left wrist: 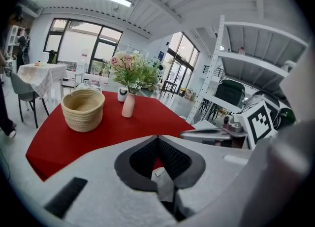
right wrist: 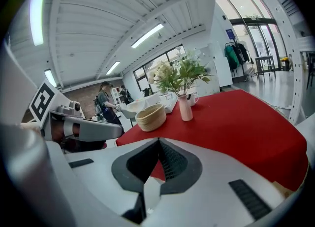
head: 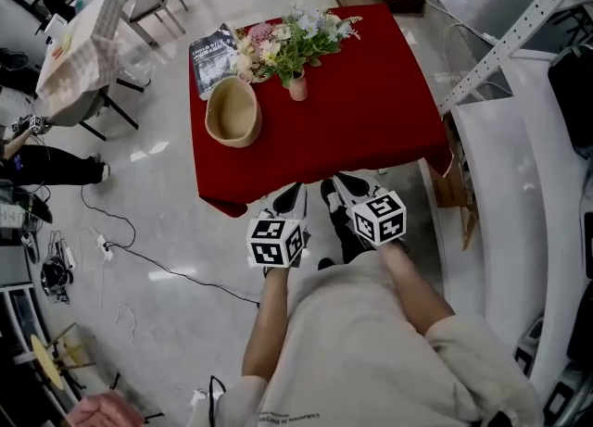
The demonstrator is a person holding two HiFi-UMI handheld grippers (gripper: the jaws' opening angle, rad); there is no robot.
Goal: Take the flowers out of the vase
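Observation:
A bunch of pale pink and white flowers (head: 292,41) stands upright in a small pink vase (head: 297,88) at the far side of the red-clothed table (head: 371,119). My left gripper (head: 289,201) and right gripper (head: 341,186) hang side by side just short of the table's near edge, both shut and empty. In the left gripper view the flowers (left wrist: 130,71) and vase (left wrist: 128,104) lie well beyond my shut left gripper (left wrist: 158,137). The right gripper view shows the vase (right wrist: 185,108) far past my shut right gripper (right wrist: 158,140).
A woven basket (head: 233,112) sits left of the vase, with a magazine (head: 213,53) behind it and a white mug (left wrist: 122,94) nearby. White shelving (head: 519,184) runs along the right. A cloth-covered table (head: 79,55) and floor cables (head: 120,249) lie to the left.

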